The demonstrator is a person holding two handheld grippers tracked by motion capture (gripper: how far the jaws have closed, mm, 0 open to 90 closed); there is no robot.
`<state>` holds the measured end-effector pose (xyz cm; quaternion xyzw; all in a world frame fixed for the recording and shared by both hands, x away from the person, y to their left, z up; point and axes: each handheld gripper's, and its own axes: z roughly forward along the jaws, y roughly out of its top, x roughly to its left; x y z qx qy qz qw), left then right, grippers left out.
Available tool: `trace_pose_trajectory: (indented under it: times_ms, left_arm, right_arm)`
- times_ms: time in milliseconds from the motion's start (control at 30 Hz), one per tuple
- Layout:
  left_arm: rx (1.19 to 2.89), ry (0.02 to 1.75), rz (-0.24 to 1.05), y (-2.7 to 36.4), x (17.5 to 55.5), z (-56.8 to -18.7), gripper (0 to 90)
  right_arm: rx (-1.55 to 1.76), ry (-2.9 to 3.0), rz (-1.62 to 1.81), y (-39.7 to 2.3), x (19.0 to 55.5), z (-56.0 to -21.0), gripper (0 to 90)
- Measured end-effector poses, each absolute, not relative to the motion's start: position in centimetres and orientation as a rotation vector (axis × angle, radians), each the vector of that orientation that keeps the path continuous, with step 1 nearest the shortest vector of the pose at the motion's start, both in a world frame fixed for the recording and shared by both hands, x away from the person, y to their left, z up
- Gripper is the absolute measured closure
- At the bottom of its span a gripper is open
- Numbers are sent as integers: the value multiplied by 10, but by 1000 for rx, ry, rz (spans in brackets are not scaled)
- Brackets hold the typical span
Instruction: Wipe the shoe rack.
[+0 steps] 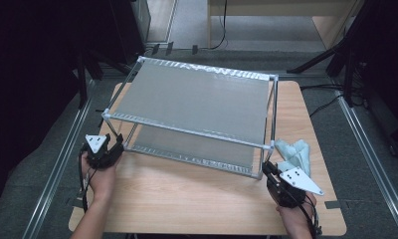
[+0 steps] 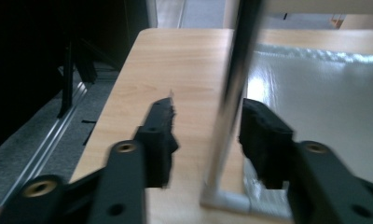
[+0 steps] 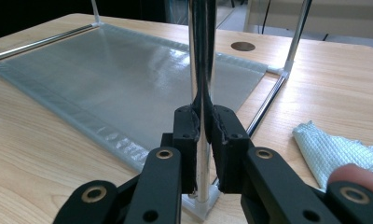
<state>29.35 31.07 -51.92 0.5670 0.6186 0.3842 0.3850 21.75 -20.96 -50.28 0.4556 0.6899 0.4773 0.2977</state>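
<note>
A two-shelf rack (image 1: 192, 99) with chrome posts and grey mesh shelves stands on the wooden table (image 1: 187, 199). My left gripper (image 1: 118, 145) is at the rack's front-left post. In the left gripper view that post (image 2: 226, 116) rises between the jaws of the left gripper (image 2: 208, 128), close to the right-hand jaw, with a clear gap to the other. My right gripper (image 1: 266, 169) is at the front-right post. In the right gripper view the pads of the right gripper (image 3: 203, 126) press on this post (image 3: 202, 56) just above its white corner foot.
A crumpled white cloth (image 1: 294, 154) lies on the table just right of the rack, beside my right gripper (image 3: 334, 149). A round hole (image 3: 243, 46) is cut in the tabletop. Dark stands and metal floor rails flank the table.
</note>
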Motion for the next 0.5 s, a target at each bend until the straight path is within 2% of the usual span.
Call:
trace_pose_trajectory:
  times_ms: [33,133,200,500]
  left_arm:
    - [1455,1570,964,313,296,-518,590]
    - [1502,1521,934,313,300,-517,743]
    - [1513,1519,934,312,297,-518,805]
    - [1513,1531,884,307,248,-516,808]
  right_arm:
    - [1215,1836,1274,-210,218,-503,810]
    - [1210,1850,1287,-209,219,-503,810]
    - [1211,1849,1285,-207,220,-503,810]
    - [1247,1828,1258,-217,231,-499,808]
